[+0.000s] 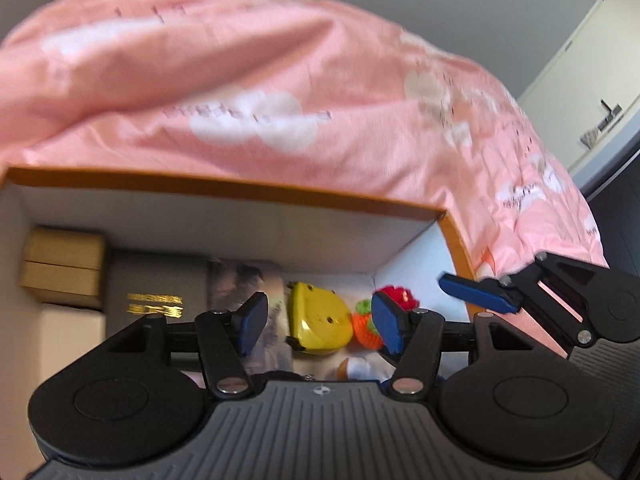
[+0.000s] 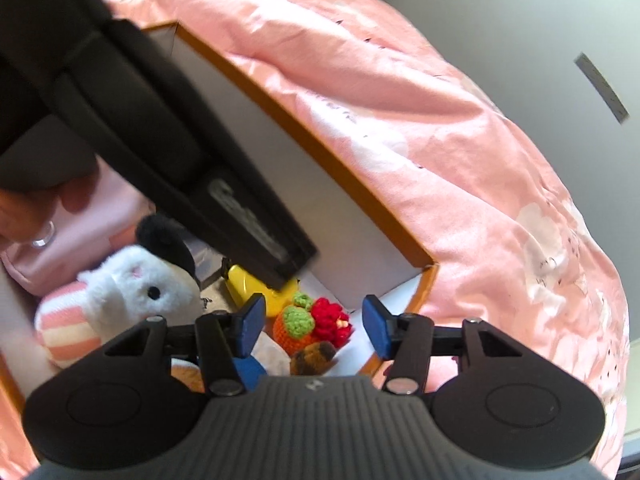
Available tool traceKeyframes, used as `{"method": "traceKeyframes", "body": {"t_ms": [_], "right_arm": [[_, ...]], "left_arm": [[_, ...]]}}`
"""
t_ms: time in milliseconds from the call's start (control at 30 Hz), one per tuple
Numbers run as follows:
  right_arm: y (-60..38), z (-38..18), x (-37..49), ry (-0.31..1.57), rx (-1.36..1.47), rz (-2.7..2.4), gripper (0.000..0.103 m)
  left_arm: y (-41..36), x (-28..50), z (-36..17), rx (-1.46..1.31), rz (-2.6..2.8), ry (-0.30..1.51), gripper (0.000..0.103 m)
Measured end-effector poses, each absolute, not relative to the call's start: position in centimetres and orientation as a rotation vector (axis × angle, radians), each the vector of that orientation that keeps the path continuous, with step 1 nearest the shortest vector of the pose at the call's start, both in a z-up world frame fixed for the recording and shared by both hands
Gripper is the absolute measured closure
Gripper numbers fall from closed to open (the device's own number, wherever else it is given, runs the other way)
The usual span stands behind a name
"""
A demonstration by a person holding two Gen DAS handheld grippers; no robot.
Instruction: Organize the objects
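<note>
An orange-rimmed box [image 1: 224,186] sits on a pink bed. Inside it lie a yellow plastic toy [image 1: 320,322], an orange crocheted fruit [image 1: 362,326] and a red crocheted one [image 1: 400,294]. My left gripper [image 1: 320,326] is open and empty above them. In the right wrist view the box rim [image 2: 320,136] holds the yellow toy [image 2: 256,286], orange fruit [image 2: 294,328], red fruit [image 2: 332,320], a brown crocheted piece [image 2: 314,356] and a white plush rabbit [image 2: 136,284]. My right gripper [image 2: 314,326] is open and empty over the fruits. The left gripper body [image 2: 140,120] covers the box's left part.
Tan cartons [image 1: 64,268], a dark book with gold lettering [image 1: 156,292] and a printed booklet [image 1: 240,276] fill the box's left side. A pink quilt [image 1: 280,80] surrounds the box. A white cabinet [image 1: 592,80] stands at right. A pink striped ball [image 2: 64,324] lies beside the rabbit.
</note>
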State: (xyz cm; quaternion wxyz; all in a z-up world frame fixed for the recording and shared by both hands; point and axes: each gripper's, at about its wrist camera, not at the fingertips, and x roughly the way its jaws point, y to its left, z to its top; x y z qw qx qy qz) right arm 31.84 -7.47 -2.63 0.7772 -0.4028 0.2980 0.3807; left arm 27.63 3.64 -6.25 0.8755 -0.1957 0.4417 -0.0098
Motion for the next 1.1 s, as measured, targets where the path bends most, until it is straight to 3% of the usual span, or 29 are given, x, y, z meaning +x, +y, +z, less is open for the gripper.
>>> {"method": "traceKeyframes", "body": {"t_ms": [100, 200, 567, 767, 1100], "right_arm": [[-8.4, -1.4, 31.1, 0.642, -0.798, 0.809, 0.047], [-9.5, 0.0, 29.9, 0.633, -0.705, 0.795, 0.037], [-13.2, 4.0, 21.3, 0.623, -0.340, 0.739, 0.034], [-14.8, 4.8, 17.1, 0.631, -0.168, 0.679, 0.030], [-15.6, 4.7, 12.8, 0.644, -0.061, 0.630, 0.023]], "left_arm": [[3.6, 25.7, -4.4, -0.357, 0.022, 0.854, 0.035], [3.3, 23.4, -2.4, -0.290, 0.050, 0.794, 0.035], [2.5, 14.7, 2.3, -0.080, 0.105, 0.693, 0.035], [3.6, 10.3, 2.1, -0.094, 0.146, 0.678, 0.034], [3.4, 6.6, 0.3, -0.048, 0.231, 0.645, 0.023]]}}
